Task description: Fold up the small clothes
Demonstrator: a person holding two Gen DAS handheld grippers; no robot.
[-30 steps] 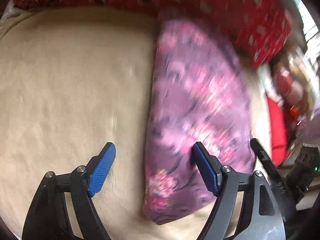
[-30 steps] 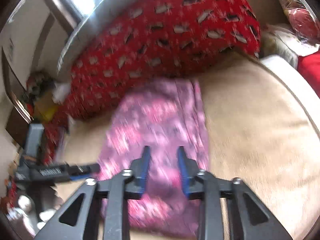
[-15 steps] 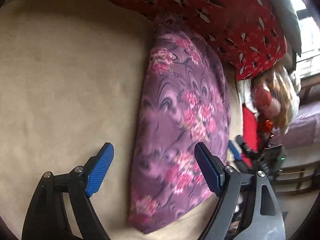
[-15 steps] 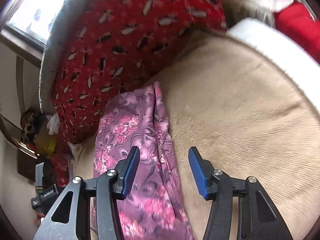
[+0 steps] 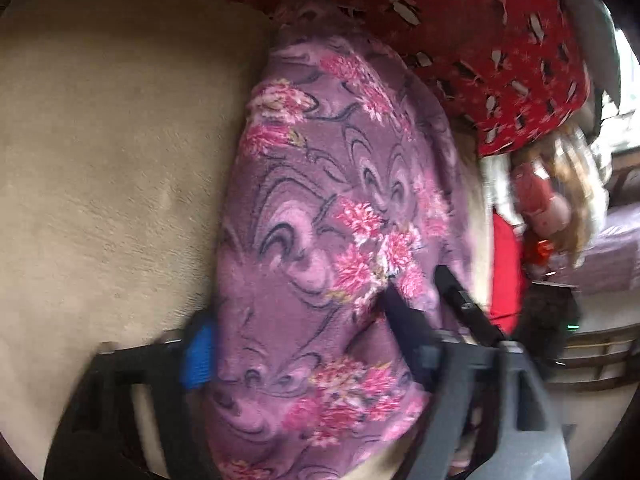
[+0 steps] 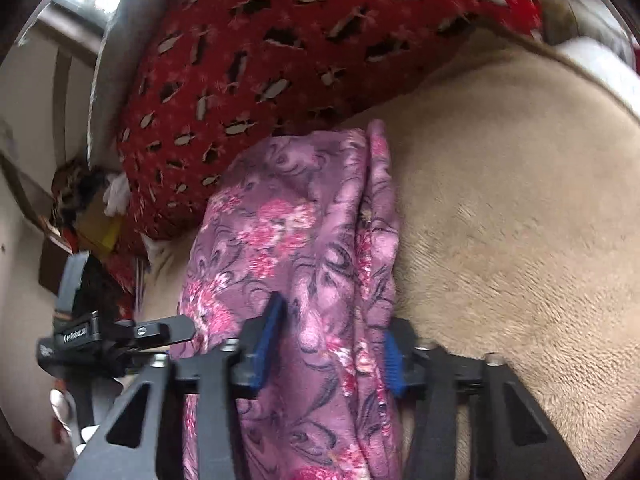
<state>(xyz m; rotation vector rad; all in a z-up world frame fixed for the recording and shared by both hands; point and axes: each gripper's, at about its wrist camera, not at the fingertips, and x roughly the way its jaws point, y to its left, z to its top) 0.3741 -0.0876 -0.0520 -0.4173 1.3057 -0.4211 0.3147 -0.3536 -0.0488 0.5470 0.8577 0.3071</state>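
Note:
A purple fleece garment [image 5: 332, 240] with pink flowers lies folded in a long strip on a beige blanket [image 5: 112, 168]. My left gripper [image 5: 296, 340] is open, its fingers straddling the near end of the strip. The garment also shows in the right wrist view [image 6: 296, 240]. My right gripper [image 6: 332, 344] is open, its blue pads on either side of the strip's thick folded edge. The other gripper [image 6: 120, 336] shows at the left of the right wrist view.
A red patterned cushion [image 5: 480, 40] lies against the far end of the garment, also in the right wrist view [image 6: 280, 48]. Clutter and red cloth [image 5: 508, 272] sit beyond the blanket's right edge. A white edge [image 6: 592, 60] borders the blanket.
Both grippers have moved forward and down onto the garment. The right gripper opened from nearly shut and now straddles the folded edge; the left now straddles the strip's near end.

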